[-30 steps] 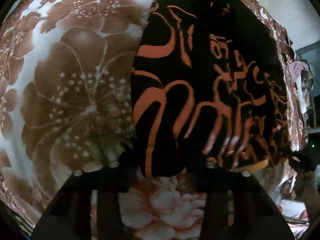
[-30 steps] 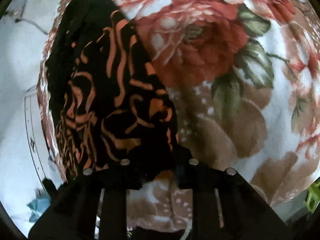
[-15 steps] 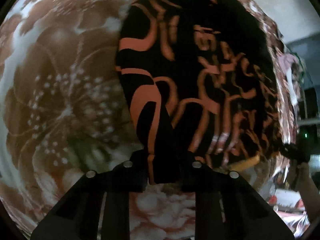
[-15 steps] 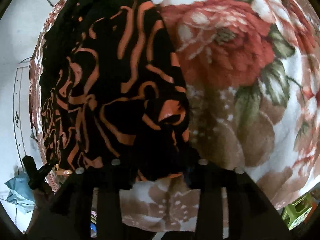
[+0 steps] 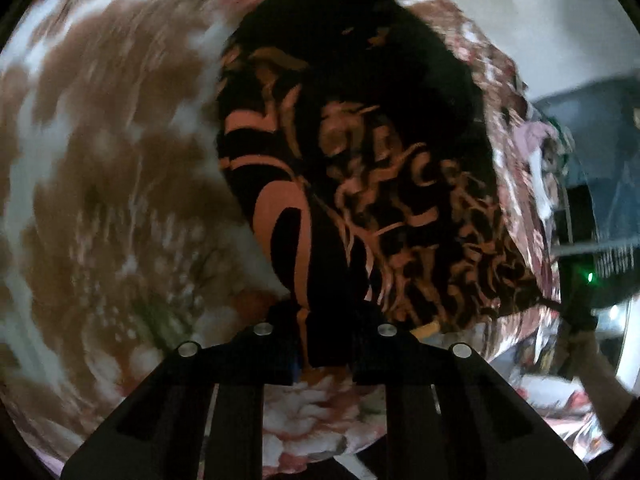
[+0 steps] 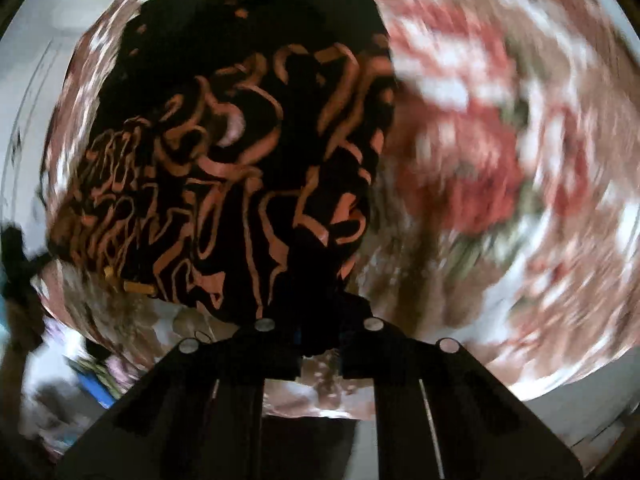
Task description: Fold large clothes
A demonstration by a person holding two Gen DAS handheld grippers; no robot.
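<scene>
Between the fingers of my left gripper (image 5: 324,344) I am pinching a bunched corner of the black garment (image 5: 360,152) with the orange squiggle print; its jaws have just been closing and are now clamping the cloth with almost no gap between them. My right gripper (image 6: 318,344) is doing the same at another corner of the garment (image 6: 240,160), its jaws having just been closing too and now squeezing a dark fold of the fabric. From both pinched corners the garment is stretching away across the flowered bedspread (image 5: 104,184), which is spreading under it on every side, brown and white in the left wrist view, red and pink with green leaves in the right wrist view (image 6: 500,152). Both views are smearing with blur, the right one more so. Past the far edge of the bedspread I am seeing a pale wall (image 5: 520,12), and at the right edge of the left view a dark unit with a small green light (image 5: 590,277).
</scene>
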